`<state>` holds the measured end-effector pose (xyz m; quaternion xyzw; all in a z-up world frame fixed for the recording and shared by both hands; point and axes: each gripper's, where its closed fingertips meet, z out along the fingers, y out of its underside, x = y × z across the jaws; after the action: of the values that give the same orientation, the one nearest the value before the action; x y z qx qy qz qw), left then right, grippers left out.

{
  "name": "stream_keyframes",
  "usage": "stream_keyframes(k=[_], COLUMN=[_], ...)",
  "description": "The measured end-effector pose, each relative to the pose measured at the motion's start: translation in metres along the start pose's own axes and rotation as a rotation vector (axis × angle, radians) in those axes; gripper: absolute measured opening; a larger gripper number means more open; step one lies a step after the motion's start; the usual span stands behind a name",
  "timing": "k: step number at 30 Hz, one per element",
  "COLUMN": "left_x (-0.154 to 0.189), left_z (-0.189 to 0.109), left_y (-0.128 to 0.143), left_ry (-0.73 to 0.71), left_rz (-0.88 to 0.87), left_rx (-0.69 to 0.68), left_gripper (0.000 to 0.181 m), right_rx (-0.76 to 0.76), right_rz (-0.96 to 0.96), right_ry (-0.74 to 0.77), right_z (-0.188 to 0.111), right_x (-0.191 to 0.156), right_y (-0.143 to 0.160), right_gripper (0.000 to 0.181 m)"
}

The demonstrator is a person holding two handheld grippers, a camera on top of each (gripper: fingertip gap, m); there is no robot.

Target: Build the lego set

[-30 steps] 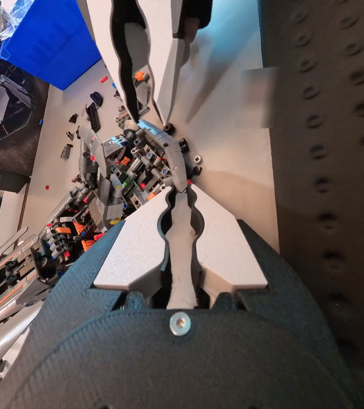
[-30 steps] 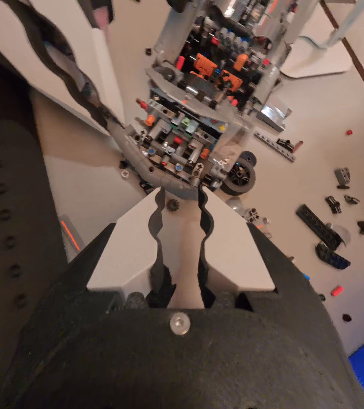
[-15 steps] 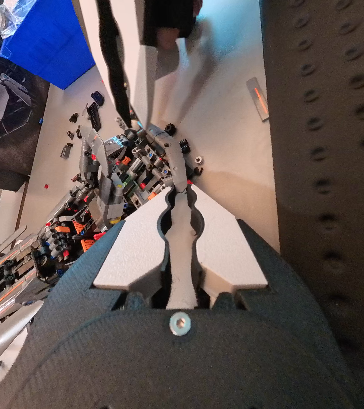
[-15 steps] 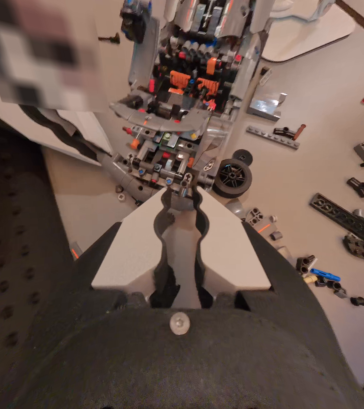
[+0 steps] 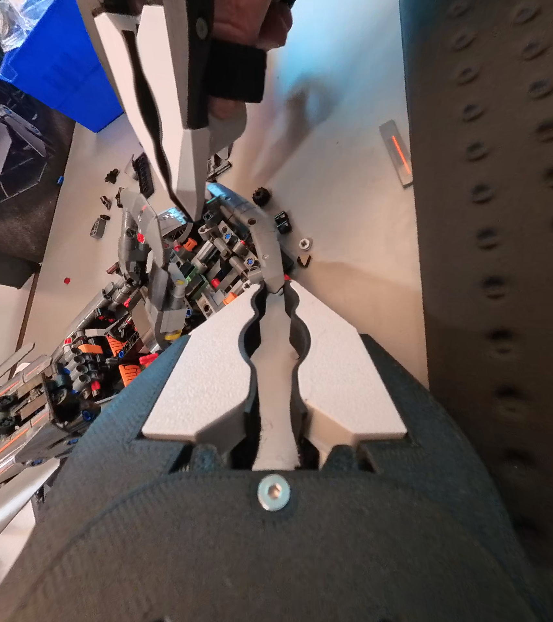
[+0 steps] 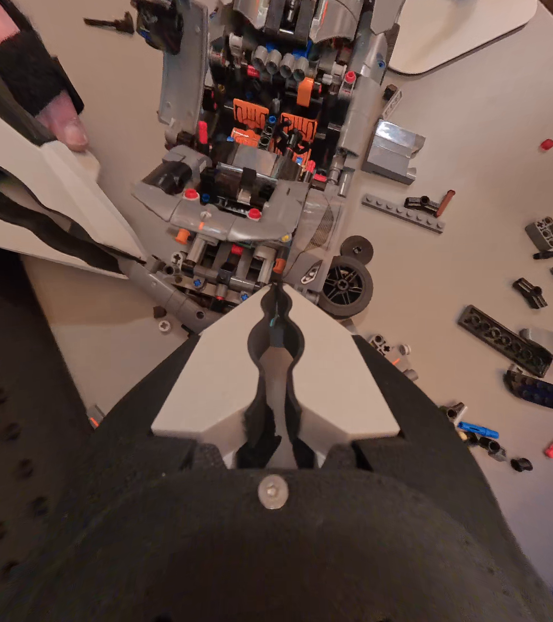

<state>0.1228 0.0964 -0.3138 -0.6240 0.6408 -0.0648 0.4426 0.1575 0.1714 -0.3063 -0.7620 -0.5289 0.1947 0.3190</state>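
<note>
A grey, black and orange lego car lies on the pale table and also shows in the left wrist view. My left gripper is shut on the end of the car's grey curved panel; it enters the right wrist view from the left. My right gripper is shut at the car's front edge, with a thin dark part pinched between its fingers. It comes down from above in the left wrist view. A loose black wheel lies beside the car.
Loose pieces lie to the right: a black long plate, a grey long plate, small pins. A black gear lies near the car. A blue bin stands at the back. A dark dimpled wall borders the table. Measured from the fingertips, the loose black wheel is 5 cm or so from the right gripper and 12 cm from the left.
My right gripper has moved in to the car's front edge and gone from open to shut. My left gripper has kept its hold on the curved panel.
</note>
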Motion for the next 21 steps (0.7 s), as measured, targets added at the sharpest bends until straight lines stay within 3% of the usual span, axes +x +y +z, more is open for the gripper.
stream_keyframes(k=[21], left_x=[-0.0003], left_z=[0.0018], left_y=[-0.0012], left_ry=[-0.010], left_rz=[0.009], left_rx=[-0.004], left_gripper=[0.008], right_rx=[-0.188], right_rz=[0.013], right_ry=[0.010], right_z=[0.0104], right_x=[-0.0012], right_y=[0.0084], right_gripper=[0.000])
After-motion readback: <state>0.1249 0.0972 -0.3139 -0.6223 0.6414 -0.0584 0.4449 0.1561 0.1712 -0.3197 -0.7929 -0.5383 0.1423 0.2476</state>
